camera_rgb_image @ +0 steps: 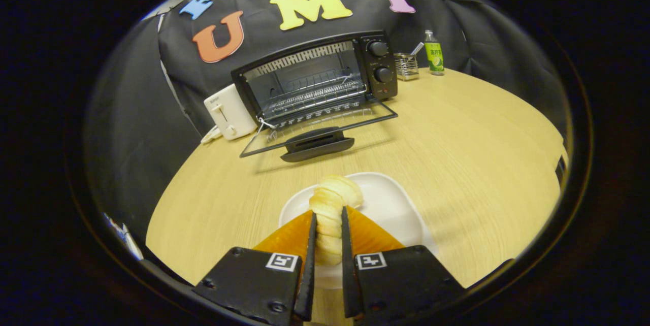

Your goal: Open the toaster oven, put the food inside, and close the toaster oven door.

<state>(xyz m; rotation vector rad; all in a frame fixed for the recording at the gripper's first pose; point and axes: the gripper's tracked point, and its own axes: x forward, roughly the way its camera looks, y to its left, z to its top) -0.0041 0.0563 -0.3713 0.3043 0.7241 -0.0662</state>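
- Gripper view: the gripper [329, 224] has its two fingers drawn close together with a pale, ridged, spiral-shaped bread roll [331, 209] clamped between them; both fingers press on the roll's flanks, roughly at mid-length.
- The roll sits over the white, rounded-square ceramic plate [391, 204], which rests on the light wooden round table [457, 143]; whether the roll is lifted clear or touching the plate, I cannot tell.
- Beyond the fingers stands the black toaster oven with a wire rack and two knobs [315, 79], its glass door with a dark handle [317, 133] folded down flat toward the plate, so the opening step looks done and the loading step is in hand.
- Just beside the oven stand a white pop-up toaster [229, 111], a metal mesh holder [406, 65] and a green-labelled bottle [433, 53].
- Handling, as a judgement: the roll looks light, soft and crushable, with a dry, crumbly crust that grips well; too hard a squeeze would likely dent or split it along the ridges.
- The present hold across the thick middle seems sensible, keeping the roll balanced for sliding onto the rack over the lowered door.
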